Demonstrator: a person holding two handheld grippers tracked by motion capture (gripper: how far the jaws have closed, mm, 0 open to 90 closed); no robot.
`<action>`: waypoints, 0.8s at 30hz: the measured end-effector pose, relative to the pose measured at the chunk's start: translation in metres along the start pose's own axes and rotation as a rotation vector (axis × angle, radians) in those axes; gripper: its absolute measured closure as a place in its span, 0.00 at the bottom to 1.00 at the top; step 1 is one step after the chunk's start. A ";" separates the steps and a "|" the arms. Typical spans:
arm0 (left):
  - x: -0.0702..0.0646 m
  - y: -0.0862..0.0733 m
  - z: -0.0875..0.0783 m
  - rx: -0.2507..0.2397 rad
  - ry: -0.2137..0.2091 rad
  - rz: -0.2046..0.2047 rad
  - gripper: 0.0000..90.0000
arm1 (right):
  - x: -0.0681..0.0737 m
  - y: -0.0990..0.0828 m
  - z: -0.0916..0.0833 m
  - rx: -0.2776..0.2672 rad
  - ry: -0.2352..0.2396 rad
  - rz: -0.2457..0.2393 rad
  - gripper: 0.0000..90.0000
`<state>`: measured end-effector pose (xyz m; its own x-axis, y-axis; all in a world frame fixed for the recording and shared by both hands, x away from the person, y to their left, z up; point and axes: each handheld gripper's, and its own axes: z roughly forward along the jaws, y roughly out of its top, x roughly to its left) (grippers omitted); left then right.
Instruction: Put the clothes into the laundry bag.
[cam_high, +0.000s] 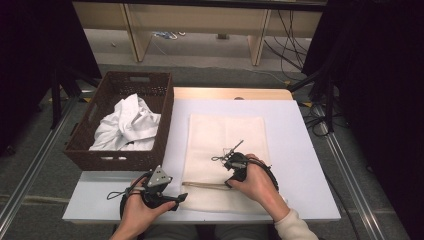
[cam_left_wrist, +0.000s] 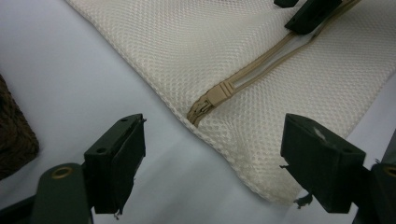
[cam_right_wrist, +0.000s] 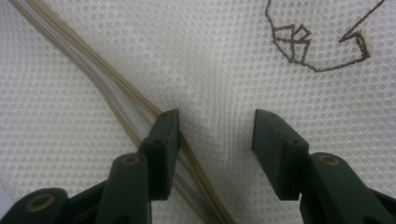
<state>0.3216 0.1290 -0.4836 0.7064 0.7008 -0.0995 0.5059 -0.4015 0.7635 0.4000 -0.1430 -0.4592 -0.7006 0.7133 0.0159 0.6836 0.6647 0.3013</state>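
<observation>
Right claw (cam_right_wrist: 216, 122) pressed down on the mesh bag (cam_high: 226, 145), jaws apart astride a pucker by its tan zipper (cam_right_wrist: 116, 107), perhaps pinching fabric, left claw (cam_left_wrist: 212, 156) released beside the bag's corner, bag flat on the table (cam_high: 300, 150), wicker basket (cam_high: 100, 160) left of it.

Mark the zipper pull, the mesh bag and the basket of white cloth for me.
zipper pull (cam_left_wrist: 215, 95): left gripper view, on the tan slider body.
mesh bag (cam_high: 225, 135): high view, on the flat cream mesh.
basket (cam_high: 115, 161): high view, on its near brown wall.
</observation>
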 end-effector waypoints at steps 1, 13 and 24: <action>0.000 0.000 0.000 -0.002 0.000 -0.002 0.24 | -0.001 0.000 -0.001 0.019 0.003 -0.022 0.62; 0.000 0.000 0.000 -0.005 -0.012 -0.005 0.25 | -0.005 0.000 -0.003 0.024 0.008 -0.019 0.83; 0.000 0.000 0.000 -0.018 -0.009 -0.007 0.25 | -0.007 0.001 -0.004 0.023 0.017 0.017 0.97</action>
<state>0.3214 0.1288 -0.4838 0.7072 0.6984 -0.1103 0.5020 -0.3861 0.7739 0.4044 -0.1484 -0.4553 -0.6924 0.7205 0.0372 0.6996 0.6579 0.2788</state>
